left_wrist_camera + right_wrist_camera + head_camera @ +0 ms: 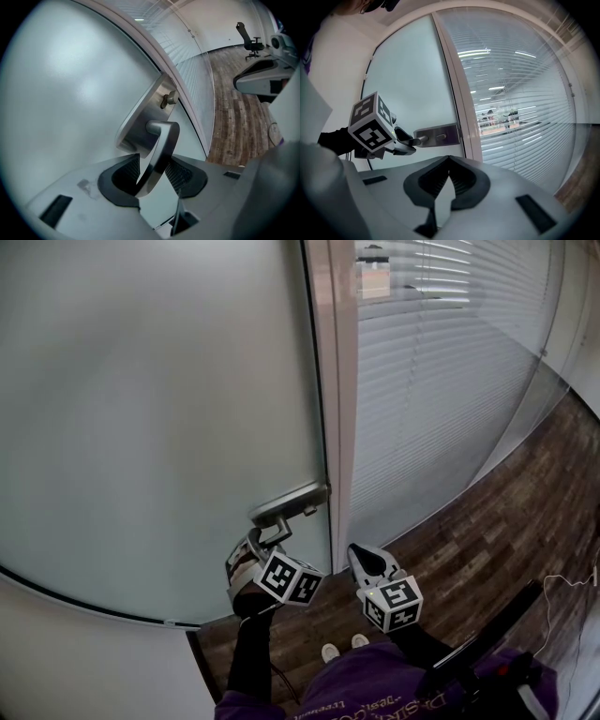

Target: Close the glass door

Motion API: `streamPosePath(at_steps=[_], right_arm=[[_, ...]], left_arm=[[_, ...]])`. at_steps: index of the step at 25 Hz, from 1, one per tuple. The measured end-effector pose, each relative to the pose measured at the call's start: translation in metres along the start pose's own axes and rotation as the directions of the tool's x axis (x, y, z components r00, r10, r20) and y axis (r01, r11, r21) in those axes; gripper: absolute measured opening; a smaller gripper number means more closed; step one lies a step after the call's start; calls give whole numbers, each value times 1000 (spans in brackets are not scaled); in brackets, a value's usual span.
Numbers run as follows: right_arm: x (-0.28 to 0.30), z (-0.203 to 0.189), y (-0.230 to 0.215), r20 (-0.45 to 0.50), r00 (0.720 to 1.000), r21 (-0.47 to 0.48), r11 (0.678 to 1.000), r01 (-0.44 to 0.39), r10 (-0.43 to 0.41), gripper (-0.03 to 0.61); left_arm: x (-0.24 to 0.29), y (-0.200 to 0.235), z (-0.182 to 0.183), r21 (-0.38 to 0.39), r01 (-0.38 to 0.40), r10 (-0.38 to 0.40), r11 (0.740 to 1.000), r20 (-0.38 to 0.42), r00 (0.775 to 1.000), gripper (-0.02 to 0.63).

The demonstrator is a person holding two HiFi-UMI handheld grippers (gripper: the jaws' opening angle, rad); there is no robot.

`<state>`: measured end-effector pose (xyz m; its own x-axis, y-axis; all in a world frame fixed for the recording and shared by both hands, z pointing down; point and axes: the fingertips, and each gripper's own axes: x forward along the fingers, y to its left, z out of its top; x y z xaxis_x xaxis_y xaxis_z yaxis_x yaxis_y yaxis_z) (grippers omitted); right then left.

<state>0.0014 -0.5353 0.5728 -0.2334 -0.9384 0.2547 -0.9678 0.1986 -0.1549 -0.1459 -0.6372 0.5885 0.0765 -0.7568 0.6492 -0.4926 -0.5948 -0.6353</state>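
Note:
The frosted glass door point(159, 409) fills the left of the head view, its edge lying along the white frame post point(339, 381). A metal lever handle point(286, 505) on a steel plate point(145, 117) sits at that edge. My left gripper point(258, 545) is at the handle. In the left gripper view the lever point(159, 150) runs down between the jaws of my left gripper point(152, 166), with a gap at the left pad, so the gripper is open around it. My right gripper point(367, 561) hangs to the right, shut and empty, tips meeting point(449, 161).
A glass wall with white blinds point(441, 381) stands right of the frame post. Dark wood flooring point(525, 512) runs along it. A small turn knob point(169, 98) sits above the lever. The person's shoes point(342, 648) show below. An office chair point(251, 42) stands far off.

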Motion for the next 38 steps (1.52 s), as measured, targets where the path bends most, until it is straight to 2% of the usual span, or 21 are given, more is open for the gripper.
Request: streamPosePath(at_steps=[3, 27, 30, 34, 38], right_arm=[[-1, -1, 0, -4, 1000, -2, 1000, 0, 0, -3], [-2, 3, 0, 9, 1000, -1, 1000, -7, 7, -3], [-5, 3, 0, 10, 1000, 0, 1000, -3, 3, -3], [-7, 4, 2, 11, 1000, -3, 1000, -6, 6, -3], [-8, 3, 7, 11, 1000, -9, 1000, -17, 17, -3]], left_arm=[[1, 0, 2, 0, -14, 14, 1000, 21, 1000, 153], [11, 8, 4, -17, 1, -2, 1000, -3, 1000, 160], [9, 8, 4, 8, -15, 15, 1000, 8, 1000, 160], [8, 7, 8, 80, -49, 45, 996, 50, 998, 158], [6, 14, 3, 138, -150, 141, 979, 75, 987, 158]])
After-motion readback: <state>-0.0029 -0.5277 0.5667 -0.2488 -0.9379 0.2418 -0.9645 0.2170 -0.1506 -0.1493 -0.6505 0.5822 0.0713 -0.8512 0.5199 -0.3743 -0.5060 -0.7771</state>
